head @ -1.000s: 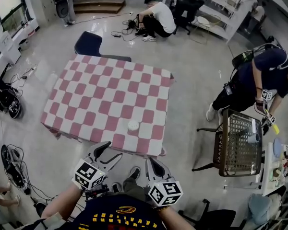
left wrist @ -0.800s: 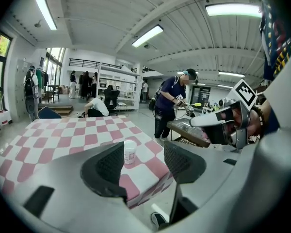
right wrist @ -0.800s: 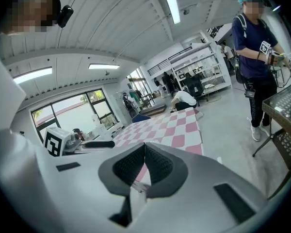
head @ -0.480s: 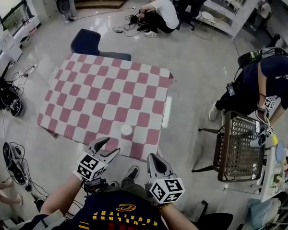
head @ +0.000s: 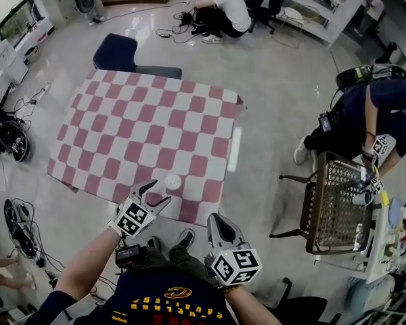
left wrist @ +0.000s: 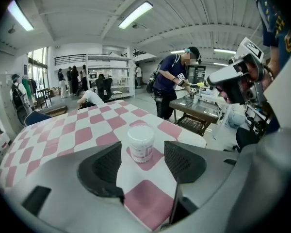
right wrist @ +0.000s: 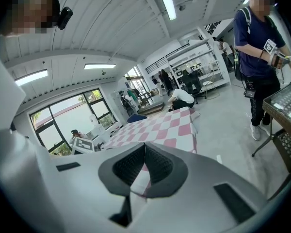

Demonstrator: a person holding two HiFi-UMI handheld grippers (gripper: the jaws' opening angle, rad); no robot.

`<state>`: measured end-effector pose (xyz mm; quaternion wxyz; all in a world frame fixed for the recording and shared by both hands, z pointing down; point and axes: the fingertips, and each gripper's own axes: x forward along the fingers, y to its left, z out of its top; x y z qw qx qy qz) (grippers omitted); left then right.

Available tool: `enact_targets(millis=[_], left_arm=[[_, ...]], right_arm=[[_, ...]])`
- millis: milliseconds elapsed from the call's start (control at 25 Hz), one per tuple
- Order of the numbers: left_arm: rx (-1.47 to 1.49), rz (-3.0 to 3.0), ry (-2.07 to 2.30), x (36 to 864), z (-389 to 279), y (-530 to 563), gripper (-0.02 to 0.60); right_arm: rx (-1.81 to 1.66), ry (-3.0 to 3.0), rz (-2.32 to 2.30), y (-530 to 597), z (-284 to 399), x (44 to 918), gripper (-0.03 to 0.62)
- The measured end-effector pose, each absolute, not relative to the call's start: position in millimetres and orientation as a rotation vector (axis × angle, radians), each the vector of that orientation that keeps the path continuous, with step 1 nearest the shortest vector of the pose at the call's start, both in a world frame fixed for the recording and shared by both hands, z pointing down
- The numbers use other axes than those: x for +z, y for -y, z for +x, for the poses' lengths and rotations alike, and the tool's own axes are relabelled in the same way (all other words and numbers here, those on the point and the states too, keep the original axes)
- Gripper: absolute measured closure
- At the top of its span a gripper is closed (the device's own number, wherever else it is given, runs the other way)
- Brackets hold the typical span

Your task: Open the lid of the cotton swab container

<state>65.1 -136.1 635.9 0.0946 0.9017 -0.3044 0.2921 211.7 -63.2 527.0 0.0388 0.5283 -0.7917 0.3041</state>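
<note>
Facing the cotton swab container [left wrist: 141, 143], left gripper [left wrist: 142, 152] fingers [left wrist: 104, 166] stand apart

The white cotton swab container [head: 172, 181] stands upright and closed near an edge of the checkered table [head: 122, 134].

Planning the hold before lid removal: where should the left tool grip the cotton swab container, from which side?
Probably the round body below the lid, coming level from the near table edge. The cotton swab container stands upright by that edge; the left tool, jaws open, faces it straight on, not yet around it. A side-wall grip leaves the lid free for the shut right tool.
</note>
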Motion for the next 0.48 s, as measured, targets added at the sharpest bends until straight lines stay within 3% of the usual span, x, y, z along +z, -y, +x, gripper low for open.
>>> enact_targets(millis=[480], left_arm=[[1.092, 2.792, 0.623, 689.9, 79.8, 152.1, 0.319]], right_arm=[[0.983, 2.305, 1.805, 51.7, 211.9, 529.6, 0.583]])
